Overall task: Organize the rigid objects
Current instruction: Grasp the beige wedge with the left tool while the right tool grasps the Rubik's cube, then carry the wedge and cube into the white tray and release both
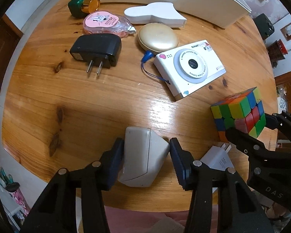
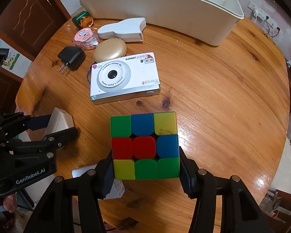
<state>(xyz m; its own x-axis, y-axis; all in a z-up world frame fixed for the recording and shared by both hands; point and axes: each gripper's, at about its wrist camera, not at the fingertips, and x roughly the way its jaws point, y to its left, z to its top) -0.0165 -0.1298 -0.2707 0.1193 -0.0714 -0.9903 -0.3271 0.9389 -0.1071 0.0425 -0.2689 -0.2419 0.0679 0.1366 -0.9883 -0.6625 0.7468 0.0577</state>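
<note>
Wooden table holds all items. Left gripper clamps the beige box at lower centre; right gripper clamps the cube, lower centre. White bin sits at top.

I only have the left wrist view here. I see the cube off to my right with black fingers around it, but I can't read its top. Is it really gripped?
Observer: Yes. In the right wrist view the right gripper is shut on the cube, one pad on each side.
Operator: What colour is the centre tile on the face toward that camera?
Observer: Red, with blue directly beyond it and green nearer.
Operator: The bin is mostly cut off for me. Anything in its way?
Observer: The white bin stands at the far edge of the table; the wood between cube and bin is bare on the right side.
</note>
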